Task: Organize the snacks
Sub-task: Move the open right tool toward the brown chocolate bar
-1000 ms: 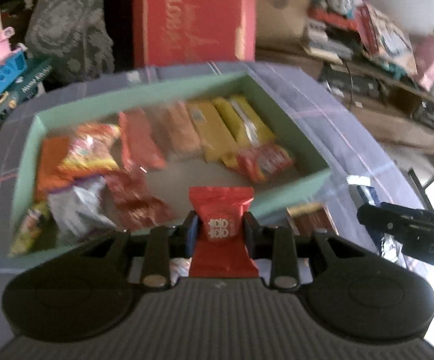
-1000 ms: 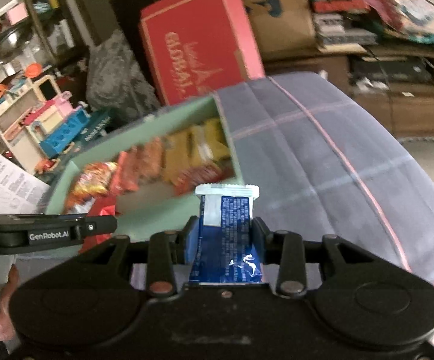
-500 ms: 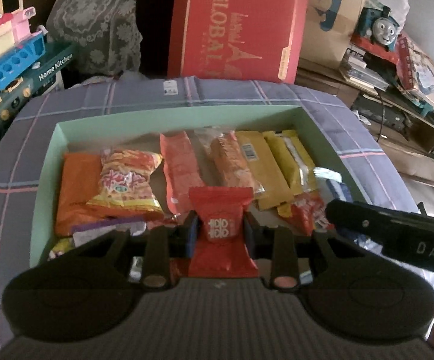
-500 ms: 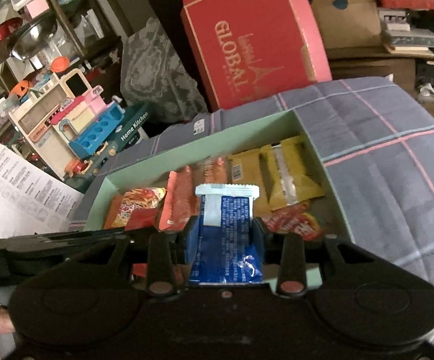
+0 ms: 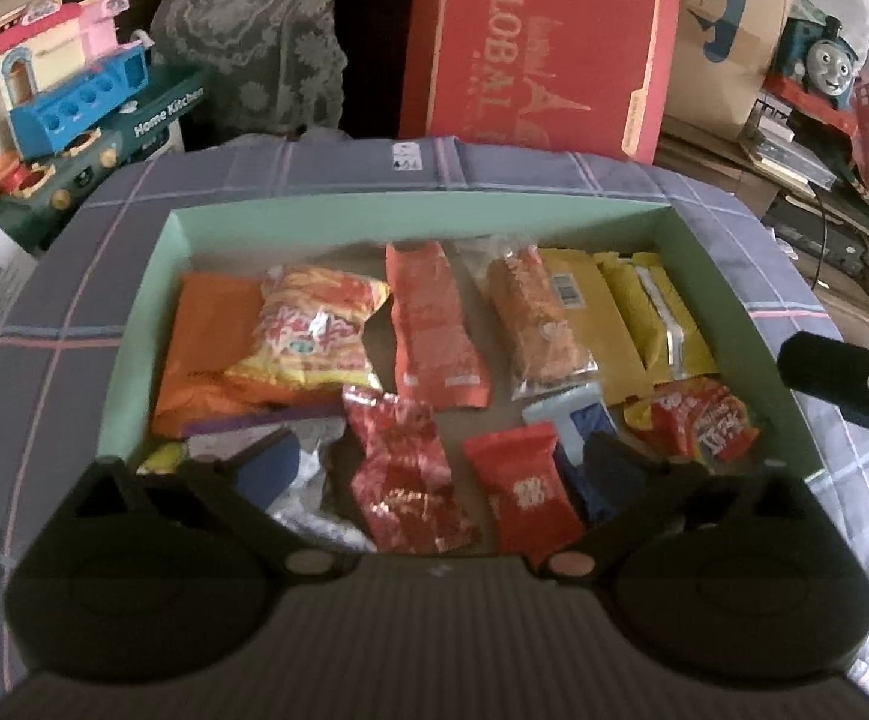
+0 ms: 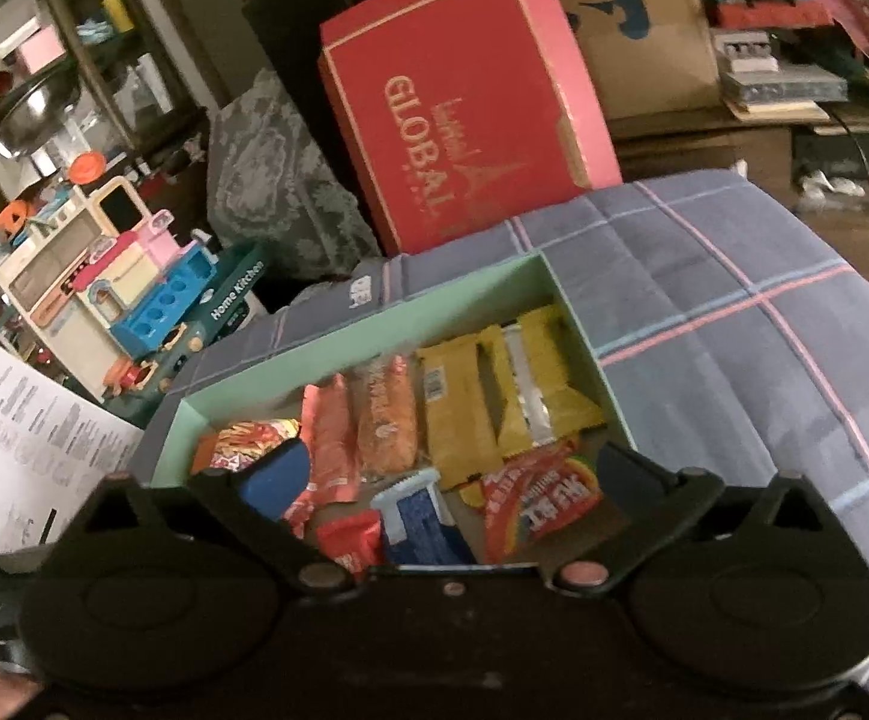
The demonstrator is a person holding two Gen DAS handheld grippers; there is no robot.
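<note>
Inside green box [image 5: 134, 354]: two yellow packets [image 5: 632, 318], one blue packet [image 5: 578, 438]

Snack packets [image 5: 434, 330] in box [image 5: 410, 210]; box on cloth [image 5: 554, 171].

Green box [image 5: 134, 348] ahead of left hand-held gripper [image 5: 434, 468]: snack-packed; bare strip along far wall. Checked cloth [image 6: 734, 324] rightward open.

glossy foil snack packets [image 5: 407, 471], matt (cardboard) tray [image 5: 428, 216]
</note>
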